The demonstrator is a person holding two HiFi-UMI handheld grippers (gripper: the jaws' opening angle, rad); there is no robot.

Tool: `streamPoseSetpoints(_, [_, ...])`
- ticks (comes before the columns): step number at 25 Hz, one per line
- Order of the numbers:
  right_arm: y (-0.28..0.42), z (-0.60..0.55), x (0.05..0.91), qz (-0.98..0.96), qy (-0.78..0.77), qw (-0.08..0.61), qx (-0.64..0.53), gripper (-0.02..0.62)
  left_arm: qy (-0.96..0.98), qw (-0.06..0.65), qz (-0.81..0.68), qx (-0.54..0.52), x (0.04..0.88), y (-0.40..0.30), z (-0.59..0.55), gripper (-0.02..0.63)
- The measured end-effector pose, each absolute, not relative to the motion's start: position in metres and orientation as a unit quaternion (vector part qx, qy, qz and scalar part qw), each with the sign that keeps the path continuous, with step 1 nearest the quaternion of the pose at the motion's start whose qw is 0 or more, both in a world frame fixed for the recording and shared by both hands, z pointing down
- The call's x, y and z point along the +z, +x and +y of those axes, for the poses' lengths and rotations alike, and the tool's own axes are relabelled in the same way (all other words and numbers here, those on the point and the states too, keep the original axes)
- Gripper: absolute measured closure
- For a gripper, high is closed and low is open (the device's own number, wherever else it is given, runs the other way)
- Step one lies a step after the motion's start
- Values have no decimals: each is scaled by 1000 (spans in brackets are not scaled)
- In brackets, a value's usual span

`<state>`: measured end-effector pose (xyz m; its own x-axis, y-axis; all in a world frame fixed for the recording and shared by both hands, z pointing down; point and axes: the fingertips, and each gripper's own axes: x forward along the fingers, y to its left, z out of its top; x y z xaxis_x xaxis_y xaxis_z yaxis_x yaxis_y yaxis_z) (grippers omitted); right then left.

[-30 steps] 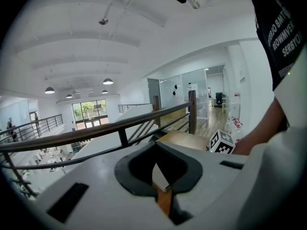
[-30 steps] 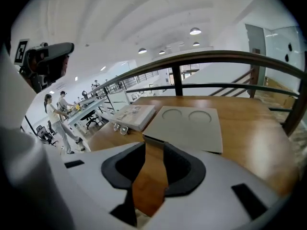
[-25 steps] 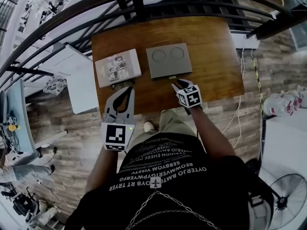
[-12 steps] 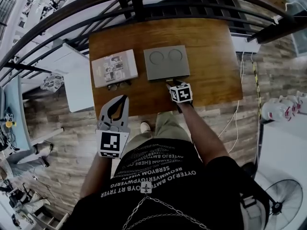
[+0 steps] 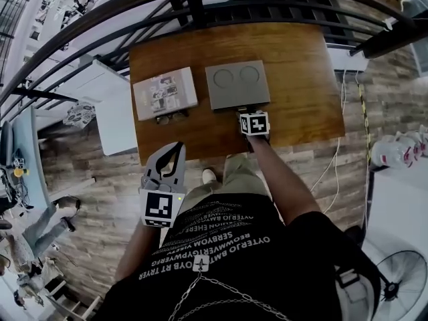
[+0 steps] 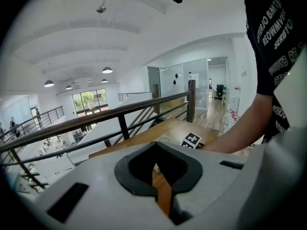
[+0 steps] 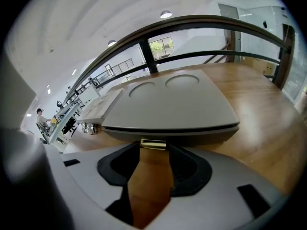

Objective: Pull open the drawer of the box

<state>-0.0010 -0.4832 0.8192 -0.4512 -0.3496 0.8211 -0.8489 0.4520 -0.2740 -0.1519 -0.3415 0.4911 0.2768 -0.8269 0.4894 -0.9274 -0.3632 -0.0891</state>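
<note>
Centre of frame: right gripper [image 7: 153,156], jaws opening around brass handle [image 7: 153,144] of box [image 7: 172,104]; drawer [image 7: 206,135] not yet pulled; left gripper [image 5: 178,147] closed, empty

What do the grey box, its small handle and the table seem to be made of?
Grey box: probably plastic or painted board; matt and evenly grey, with two shallow circles pressed into the top.
Handle: looks like metal; brass-coloured with a bright shine.
Table: wood or wood veneer; brown grain lines and a soft gloss.
</note>
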Motion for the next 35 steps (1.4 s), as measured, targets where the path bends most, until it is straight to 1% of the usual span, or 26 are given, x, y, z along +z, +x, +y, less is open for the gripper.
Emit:
streamPoseSetpoints(3, [-2,-480,820,-770,391,360,354,431,789,112,-559,229,486,-155,-336,601])
streamPoseSetpoints(6, [-2,-477,821,-765,403,357,354,436,787,113,-564,222,483,-161,-328,601])
streamPoseSetpoints(11, [-2,-466,819,-766,408,340,363,437,785,109,-568,222,481,-169,-311,601])
streamPoseSetpoints(23, [10,-424,818,-758,416,341,368,437,785,79,-580,202,453,-191,-287,601])
streamPoseSetpoints(35, [24,-383,821,-756,415,343,371,437,799,58,-566,192,444,-184,-267,601])
